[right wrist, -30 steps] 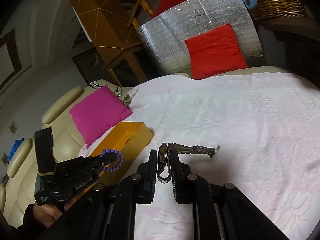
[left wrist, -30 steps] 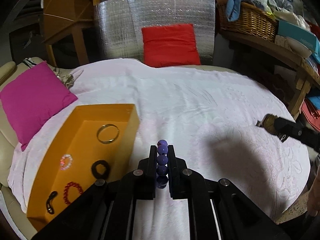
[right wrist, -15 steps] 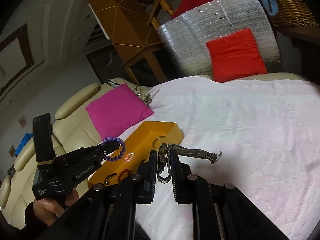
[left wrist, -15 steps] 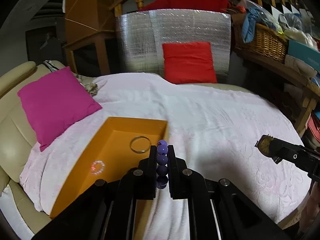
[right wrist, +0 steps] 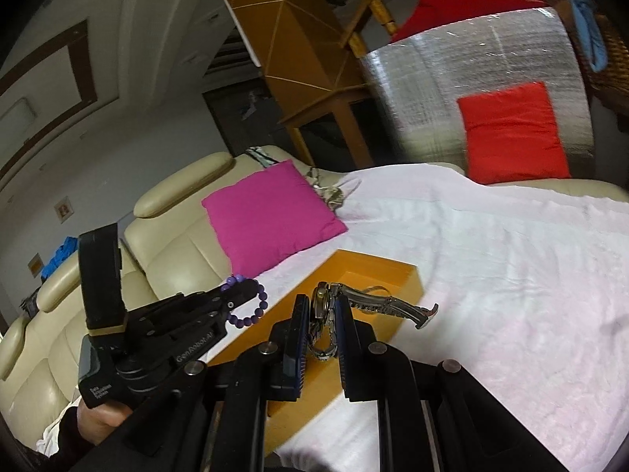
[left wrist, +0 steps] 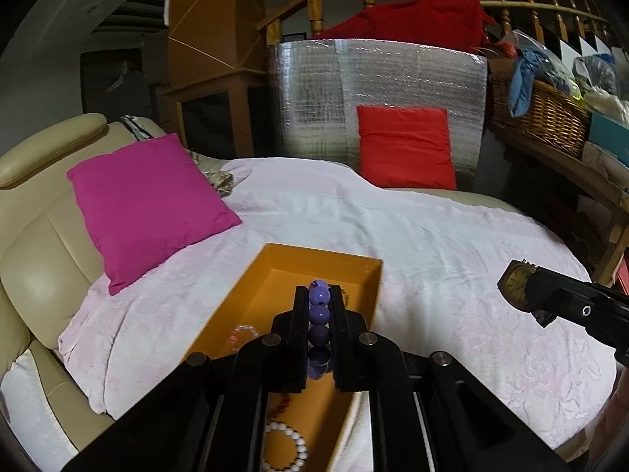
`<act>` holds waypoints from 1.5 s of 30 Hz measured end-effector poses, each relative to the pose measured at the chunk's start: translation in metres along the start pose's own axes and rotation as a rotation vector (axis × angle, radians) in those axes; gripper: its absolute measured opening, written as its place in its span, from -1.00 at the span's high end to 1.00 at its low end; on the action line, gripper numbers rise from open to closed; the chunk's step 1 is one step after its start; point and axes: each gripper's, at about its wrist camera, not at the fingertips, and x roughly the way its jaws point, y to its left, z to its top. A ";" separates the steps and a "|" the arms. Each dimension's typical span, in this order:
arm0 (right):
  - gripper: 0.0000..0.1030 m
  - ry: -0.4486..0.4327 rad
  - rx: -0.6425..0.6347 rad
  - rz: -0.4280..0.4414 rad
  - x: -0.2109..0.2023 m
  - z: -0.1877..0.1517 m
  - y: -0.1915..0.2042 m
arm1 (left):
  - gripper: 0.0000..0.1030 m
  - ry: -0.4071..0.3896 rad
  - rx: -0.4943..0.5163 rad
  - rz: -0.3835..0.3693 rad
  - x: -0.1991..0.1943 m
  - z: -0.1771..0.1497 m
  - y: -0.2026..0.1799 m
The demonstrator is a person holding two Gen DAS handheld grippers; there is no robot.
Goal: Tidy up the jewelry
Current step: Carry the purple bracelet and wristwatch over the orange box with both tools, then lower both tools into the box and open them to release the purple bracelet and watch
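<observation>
My left gripper (left wrist: 319,299) is shut on a purple bead bracelet (left wrist: 319,314), held in the air over the open orange box (left wrist: 355,263) on the white blanket. The same bracelet (right wrist: 247,302) hangs from the left gripper's tip in the right wrist view. My right gripper (right wrist: 323,306) is shut on a metal wristwatch (right wrist: 321,305); its steel band (right wrist: 387,305) sticks out to the right above the box (right wrist: 409,275). The watch's face (left wrist: 517,284) shows at the right of the left wrist view. In the box lie a white bead bracelet (left wrist: 285,448), a pink sparkly one (left wrist: 243,334) and a reddish one, partly hidden.
A magenta cushion (left wrist: 151,204) lies left of the box on the cream sofa (left wrist: 35,275). A red cushion (left wrist: 405,147) leans on a silver foil panel (left wrist: 377,90) at the back. A wicker basket (left wrist: 538,112) with cloths sits on a wooden shelf at right. White blanket (left wrist: 452,244) stretches right of the box.
Both grippers rose and swung left toward the orange box, still holding the bracelet and the watch. The box now lies directly under the left gripper's fingers; earlier it was off to the left.
</observation>
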 end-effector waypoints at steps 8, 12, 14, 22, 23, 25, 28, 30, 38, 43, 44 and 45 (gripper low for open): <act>0.72 0.030 -0.035 0.040 0.028 0.003 0.030 | 0.81 0.003 -0.034 0.040 0.001 -0.002 0.030; 0.72 0.043 -0.042 0.050 0.039 0.003 0.038 | 0.81 0.005 -0.046 0.053 0.002 -0.004 0.041; 0.72 0.050 -0.042 0.055 0.045 0.004 0.041 | 0.81 0.005 -0.051 0.060 0.003 -0.004 0.046; 0.72 0.062 -0.052 0.066 0.064 0.010 0.051 | 0.81 0.005 -0.067 0.088 0.004 -0.004 0.067; 0.72 0.064 -0.050 0.070 0.067 0.010 0.053 | 0.81 0.005 -0.068 0.093 0.005 -0.005 0.069; 0.72 0.066 -0.055 0.071 0.069 0.010 0.056 | 0.81 0.005 -0.069 0.098 0.005 -0.004 0.073; 0.72 0.073 -0.053 0.079 0.077 0.011 0.060 | 0.81 0.008 -0.075 0.106 0.007 -0.004 0.080; 0.72 0.075 -0.056 0.081 0.083 0.012 0.063 | 0.81 0.009 -0.078 0.111 0.008 -0.004 0.084; 0.72 0.087 -0.053 0.087 0.101 0.014 0.069 | 0.81 0.023 -0.089 0.123 0.018 -0.006 0.101; 0.72 0.097 -0.046 0.086 0.112 0.016 0.070 | 0.81 0.037 -0.092 0.126 0.026 -0.007 0.109; 0.72 0.100 -0.041 0.087 0.115 0.015 0.069 | 0.81 0.040 -0.091 0.126 0.027 -0.007 0.110; 0.72 0.103 -0.037 0.087 0.117 0.016 0.069 | 0.81 0.043 -0.090 0.127 0.029 -0.008 0.110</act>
